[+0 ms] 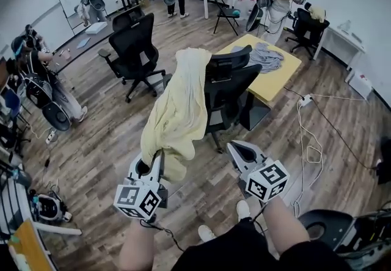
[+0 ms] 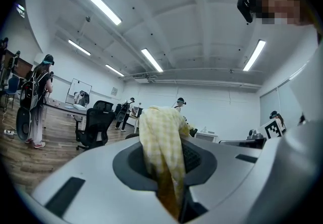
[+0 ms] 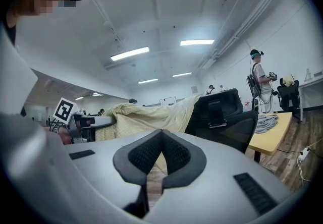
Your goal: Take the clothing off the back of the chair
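Note:
A pale yellow garment (image 1: 180, 105) hangs from the top of a black office chair's back (image 1: 235, 90) and stretches down toward me. My left gripper (image 1: 153, 163) is shut on the garment's lower end, and in the left gripper view the checked yellow cloth (image 2: 161, 147) runs straight out from between its jaws (image 2: 169, 187). My right gripper (image 1: 235, 149) hovers level just right of the cloth, in front of the chair, shut with nothing in it. In the right gripper view the garment (image 3: 146, 117) lies left of the chair back (image 3: 222, 117), beyond the closed tips of the right gripper (image 3: 161, 137).
A yellow table (image 1: 287, 74) with a grey garment (image 1: 266, 56) on it stands behind the chair. A second black chair (image 1: 134, 47) is at the left. A white cable and power strip (image 1: 305, 102) lie on the wooden floor at the right. Several people stand around the room's edges.

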### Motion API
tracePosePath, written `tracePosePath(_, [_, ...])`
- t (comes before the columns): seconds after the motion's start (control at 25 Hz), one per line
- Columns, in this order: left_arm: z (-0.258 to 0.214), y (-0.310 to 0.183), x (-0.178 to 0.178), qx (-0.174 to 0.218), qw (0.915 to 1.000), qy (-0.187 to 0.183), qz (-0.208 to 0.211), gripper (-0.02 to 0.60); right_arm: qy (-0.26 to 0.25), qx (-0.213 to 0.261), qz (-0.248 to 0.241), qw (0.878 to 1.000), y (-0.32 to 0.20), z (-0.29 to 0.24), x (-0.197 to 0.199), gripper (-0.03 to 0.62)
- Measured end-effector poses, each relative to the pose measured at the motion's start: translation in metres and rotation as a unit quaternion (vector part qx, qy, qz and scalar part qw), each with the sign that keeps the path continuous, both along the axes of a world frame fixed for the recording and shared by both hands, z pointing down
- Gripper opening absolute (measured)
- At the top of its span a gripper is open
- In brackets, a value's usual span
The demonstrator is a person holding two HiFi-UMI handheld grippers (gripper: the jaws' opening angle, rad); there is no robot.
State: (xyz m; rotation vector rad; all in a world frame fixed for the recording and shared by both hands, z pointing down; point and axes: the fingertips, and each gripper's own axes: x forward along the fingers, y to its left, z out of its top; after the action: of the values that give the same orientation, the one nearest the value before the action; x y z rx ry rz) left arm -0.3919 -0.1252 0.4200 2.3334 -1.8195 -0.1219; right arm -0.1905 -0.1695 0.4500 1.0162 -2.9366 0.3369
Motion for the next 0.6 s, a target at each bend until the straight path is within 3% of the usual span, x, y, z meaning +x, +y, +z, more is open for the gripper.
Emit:
tracePosePath(0.36, [0.015,0.049,0.026,-0.021,0.9992,0.002,-0.034,0.089,-0.001,0.005,-0.008,1.0,0.023,-0.016,0.037,0.014])
tracePosePath(0.6, [0.016,0.074,0.075,-0.026,0.9977,0.008,-0.062,0.089,-0.001,0.005,-0.028,1.0,0.034,-0.027,0.082,0.014])
